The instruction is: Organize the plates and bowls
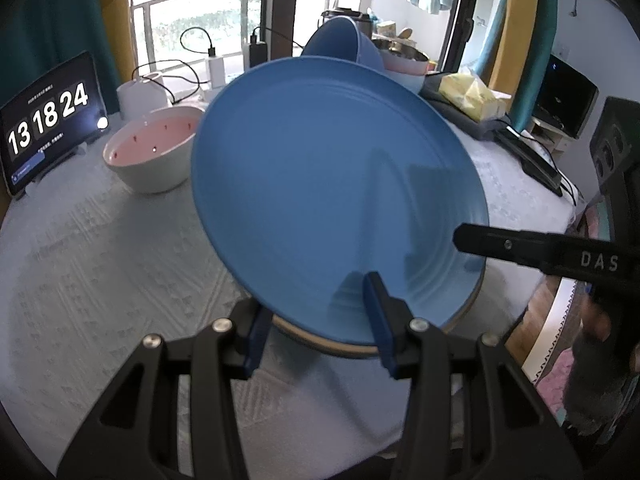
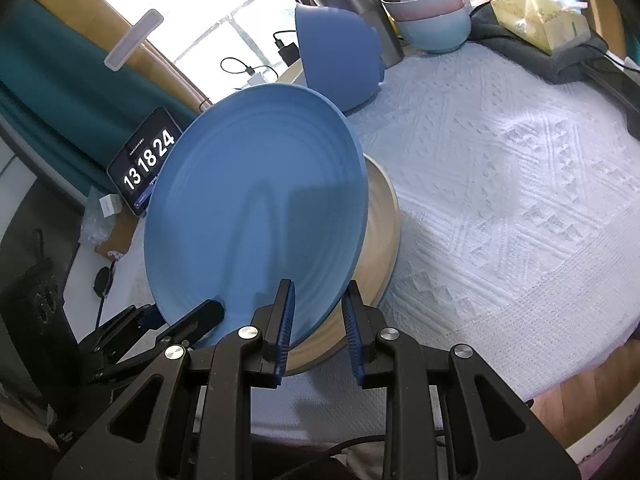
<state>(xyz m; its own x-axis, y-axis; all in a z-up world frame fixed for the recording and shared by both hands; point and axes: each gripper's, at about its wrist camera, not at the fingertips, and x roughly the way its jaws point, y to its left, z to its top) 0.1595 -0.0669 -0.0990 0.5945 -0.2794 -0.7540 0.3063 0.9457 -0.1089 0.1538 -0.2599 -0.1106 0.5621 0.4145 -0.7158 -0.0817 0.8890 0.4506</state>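
Both grippers clamped the blue plate [image 1: 332, 184] by its near rim, the left gripper [image 1: 316, 320] and right gripper [image 2: 318, 320] sharing the load. It hung tilted just above the beige plate [image 2: 380, 240], probably so it could stack there.

Tablet clock [image 1: 50, 120], white patterned tablecloth [image 2: 500, 184], yellow tissue pack [image 1: 474, 96], teal curtain [image 2: 60, 92]
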